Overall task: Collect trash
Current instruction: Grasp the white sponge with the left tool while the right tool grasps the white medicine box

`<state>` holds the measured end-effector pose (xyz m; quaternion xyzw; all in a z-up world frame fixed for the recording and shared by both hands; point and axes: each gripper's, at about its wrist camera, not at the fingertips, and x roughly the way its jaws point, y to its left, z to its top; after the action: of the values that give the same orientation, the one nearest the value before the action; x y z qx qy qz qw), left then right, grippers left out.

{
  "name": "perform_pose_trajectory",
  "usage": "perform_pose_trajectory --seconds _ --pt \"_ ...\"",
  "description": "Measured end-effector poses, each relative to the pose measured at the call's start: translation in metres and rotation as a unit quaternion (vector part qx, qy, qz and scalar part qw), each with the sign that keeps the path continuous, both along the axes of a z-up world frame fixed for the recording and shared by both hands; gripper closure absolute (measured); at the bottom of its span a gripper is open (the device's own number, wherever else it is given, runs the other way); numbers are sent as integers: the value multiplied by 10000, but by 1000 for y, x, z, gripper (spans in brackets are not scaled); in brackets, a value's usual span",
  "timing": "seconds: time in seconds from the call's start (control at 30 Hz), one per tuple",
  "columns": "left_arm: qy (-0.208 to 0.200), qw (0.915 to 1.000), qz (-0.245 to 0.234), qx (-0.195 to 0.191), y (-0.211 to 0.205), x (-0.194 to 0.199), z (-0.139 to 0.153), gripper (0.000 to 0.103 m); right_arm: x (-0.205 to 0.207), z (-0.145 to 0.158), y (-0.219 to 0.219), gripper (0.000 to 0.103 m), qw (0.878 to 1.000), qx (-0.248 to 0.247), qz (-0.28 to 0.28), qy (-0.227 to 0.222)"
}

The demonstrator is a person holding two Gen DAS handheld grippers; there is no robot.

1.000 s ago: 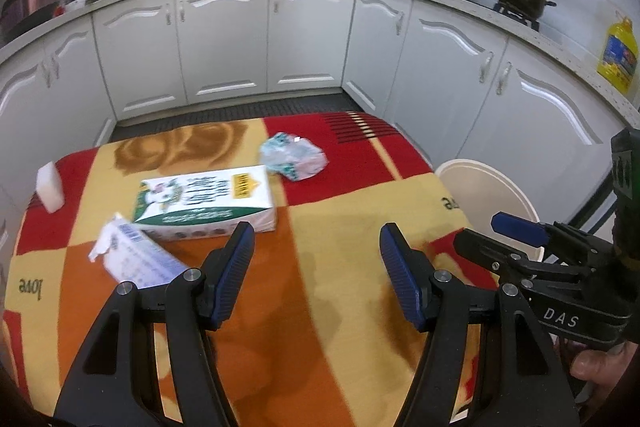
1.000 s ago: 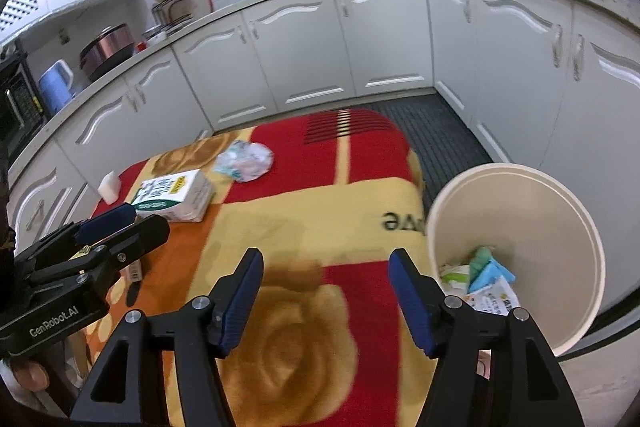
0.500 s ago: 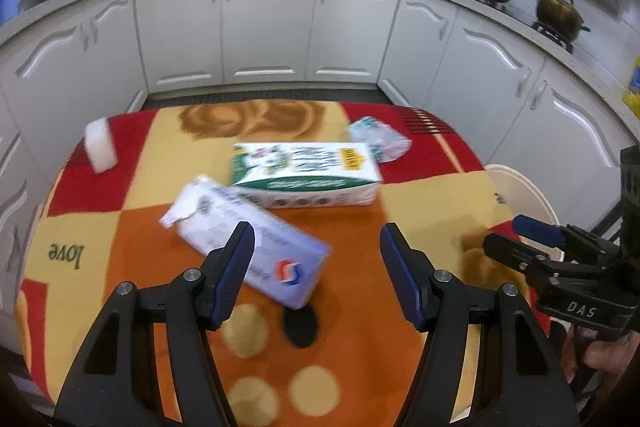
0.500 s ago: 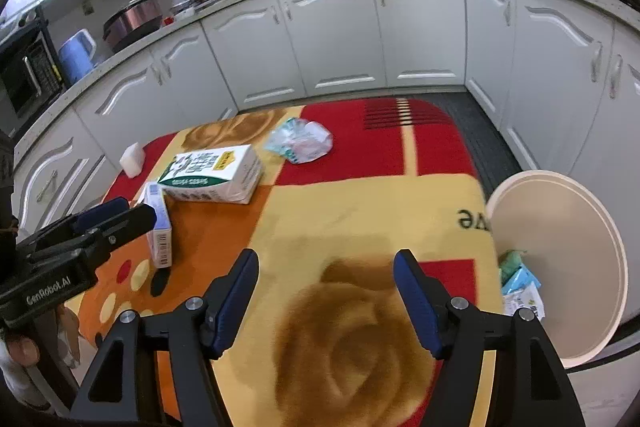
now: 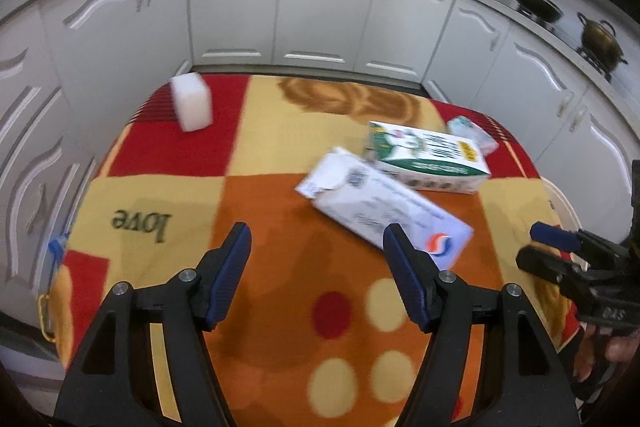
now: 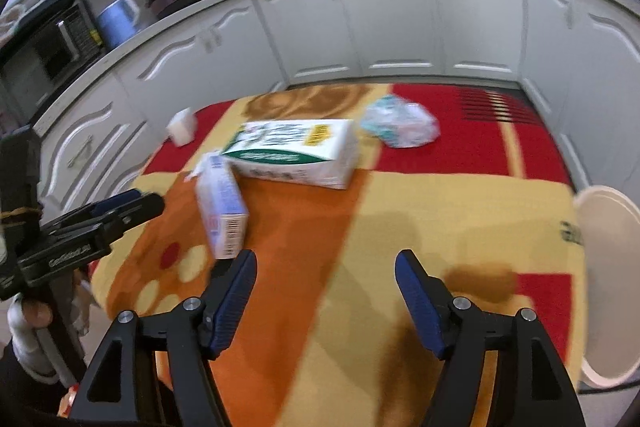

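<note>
Here, both grippers hover empty over the table, jaws apart, having just been widening. The white carton (image 5: 384, 211) lies flat just ahead-right of the left gripper (image 5: 316, 267), long axis diagonal; the right gripper (image 6: 326, 291) sits slightly farther away.

Both tools are black plastic with two triangular, cut-out finger arms, each tipped by a ribbed blue pad and fixed with silver round-headed screws near the pad's base. The left gripper (image 5: 316, 239) shows two screws per arm, as does the right gripper (image 6: 325, 265). Seen from the side in the right wrist view, the left tool's body carries white lettering, blurred but reading roughly "GenRobot", and a tan band is wound round the black block behind it. The right tool's side, in the left wrist view, bears pale letters too blurred to read. Below the left tool a white cuff (image 6: 25, 343) shows
</note>
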<state>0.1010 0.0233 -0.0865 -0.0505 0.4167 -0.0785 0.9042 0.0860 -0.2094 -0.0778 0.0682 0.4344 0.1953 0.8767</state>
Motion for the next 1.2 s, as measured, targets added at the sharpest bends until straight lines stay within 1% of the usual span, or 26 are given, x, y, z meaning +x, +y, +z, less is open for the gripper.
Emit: perform_pose_trajectory --seconds 0.1,0.17,0.33,0.47,0.5,0.6,0.7,0.83,0.97,1.07,1.1,1.13,1.17,1.2 --pt "37 9998 155 -77 16 6 0 35 8 0 22 30 9995 -6 316 1" --pt "61 9997 219 -93 25 11 1 33 15 0 37 30 9986 -73 520 -15" --pt "146 9989 389 -220 48 34 2 32 31 -1 58 30 9975 -196 676 -29" --pt "235 9972 630 -318 66 59 3 32 38 -1 75 29 9950 -487 856 -140" --pt "262 9965 718 -351 72 67 3 32 39 -2 78 27 9943 -545 907 -162" --pt "288 9938 971 -457 86 89 4 32 42 -6 92 26 9909 -753 1094 -210" --pt "327 9918 1166 -413 93 112 3 32 49 -13 101 26 9887 -908 1179 -176" --pt "357 9901 1340 -204 94 138 -3 32 54 -20 108 26 9853 -1153 1236 -233" --pt "459 9886 1435 -74 92 157 -16 32 55 -24 114 26 9823 -1318 1293 -326" --pt "522 9884 1421 -79 93 168 -24 33 57 -26 115 27 9820 -1354 1277 -335" --pt "532 9889 1383 -122 94 169 -26 34 58 -27 114 33 9835 -1247 1284 -276" --pt "515 9894 1346 -172 95 170 -27 42 59 -28 112 49 9849 -1104 1313 -222" --pt "502 9899 1311 -211 96 170 -28 60 59 -28 110 56 9863 -933 1352 -154" --pt "519 9901 1292 -199 96 169 -29 69 58 -28 108 66 9870 -839 1361 -130"
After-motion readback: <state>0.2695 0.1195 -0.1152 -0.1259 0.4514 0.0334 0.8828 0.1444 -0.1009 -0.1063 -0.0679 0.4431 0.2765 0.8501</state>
